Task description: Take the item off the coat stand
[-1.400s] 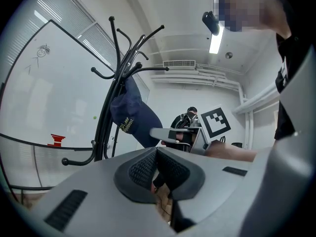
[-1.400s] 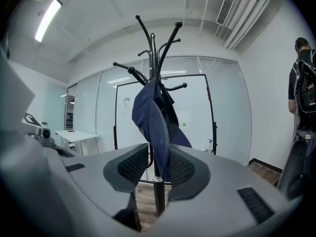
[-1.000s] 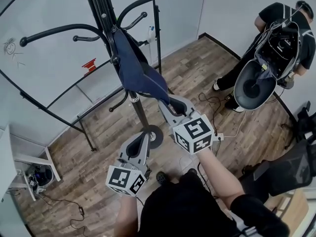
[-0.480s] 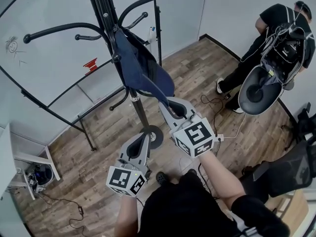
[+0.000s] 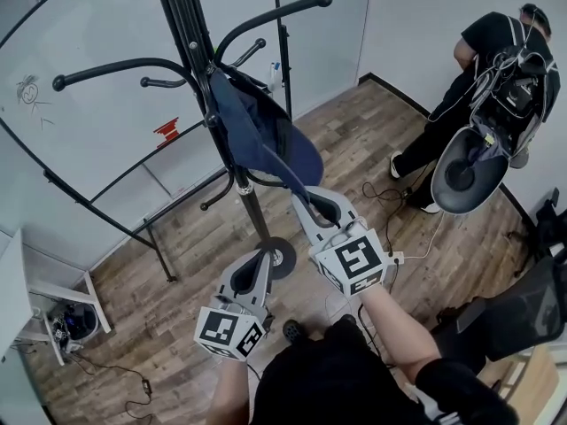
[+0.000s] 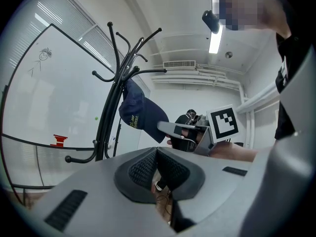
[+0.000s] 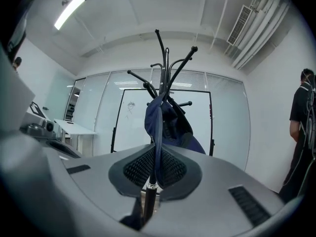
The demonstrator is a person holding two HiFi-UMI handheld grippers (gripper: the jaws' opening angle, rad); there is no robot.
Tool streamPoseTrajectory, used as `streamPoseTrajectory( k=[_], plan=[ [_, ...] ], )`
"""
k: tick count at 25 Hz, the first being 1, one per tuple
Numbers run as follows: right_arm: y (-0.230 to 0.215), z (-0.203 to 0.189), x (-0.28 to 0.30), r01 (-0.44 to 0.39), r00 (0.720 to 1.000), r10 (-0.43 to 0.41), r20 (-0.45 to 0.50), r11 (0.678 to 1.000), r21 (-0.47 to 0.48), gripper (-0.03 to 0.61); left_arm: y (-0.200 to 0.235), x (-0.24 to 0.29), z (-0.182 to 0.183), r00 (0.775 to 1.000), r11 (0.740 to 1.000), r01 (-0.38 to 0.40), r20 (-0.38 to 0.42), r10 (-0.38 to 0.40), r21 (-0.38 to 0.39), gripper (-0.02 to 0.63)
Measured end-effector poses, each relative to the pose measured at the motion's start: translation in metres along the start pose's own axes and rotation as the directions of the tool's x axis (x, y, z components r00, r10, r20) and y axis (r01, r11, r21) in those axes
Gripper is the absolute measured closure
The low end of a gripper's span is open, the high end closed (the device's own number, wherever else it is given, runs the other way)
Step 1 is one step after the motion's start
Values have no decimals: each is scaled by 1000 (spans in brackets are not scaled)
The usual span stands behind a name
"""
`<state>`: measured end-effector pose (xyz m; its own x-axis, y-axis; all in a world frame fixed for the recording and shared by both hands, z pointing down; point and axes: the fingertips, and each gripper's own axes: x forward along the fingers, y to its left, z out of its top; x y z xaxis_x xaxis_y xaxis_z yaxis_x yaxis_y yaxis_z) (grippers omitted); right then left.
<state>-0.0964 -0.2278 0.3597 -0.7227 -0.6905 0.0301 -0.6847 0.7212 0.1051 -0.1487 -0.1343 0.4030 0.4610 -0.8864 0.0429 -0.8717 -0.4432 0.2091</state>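
Note:
A navy cap [image 5: 266,135] hangs on the black coat stand [image 5: 190,25], its brim pointing down and to the right. My right gripper [image 5: 303,200] reaches up from below and is shut on the edge of the brim. In the right gripper view the cap's [image 7: 168,122] cloth edge runs down between the pads of the right gripper [image 7: 157,157]. My left gripper [image 5: 263,262] stays lower, near the stand's pole, shut and empty. The left gripper view shows the left gripper [image 6: 157,154] with its pads together, with the cap [image 6: 140,113] and the right gripper [image 6: 167,127] beyond.
The stand's round base [image 5: 282,255] rests on the wooden floor. A whiteboard on a frame [image 5: 80,104] stands behind it. At the right are a person in black [image 5: 496,42], a round chair [image 5: 465,171], floor cables [image 5: 390,193] and a black chair [image 5: 523,312].
The right gripper has closed on the cap's brim. The cap has swung outward to the right with its brim lifted a little. The left gripper has barely moved.

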Motion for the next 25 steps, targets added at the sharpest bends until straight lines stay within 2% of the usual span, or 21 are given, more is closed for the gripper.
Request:
streamPoseTrajectory(
  k=[13,25],
  plan=[
    [-11,19,-6,41,998,-40,45,999,-35,535,9,4,10,1000,1000,-6,12,6,14,600],
    [-25,46,-17,66,992,-58,114,995,-69,535,17,13,34,999,998,-7,48,4,69,600]
  ],
)
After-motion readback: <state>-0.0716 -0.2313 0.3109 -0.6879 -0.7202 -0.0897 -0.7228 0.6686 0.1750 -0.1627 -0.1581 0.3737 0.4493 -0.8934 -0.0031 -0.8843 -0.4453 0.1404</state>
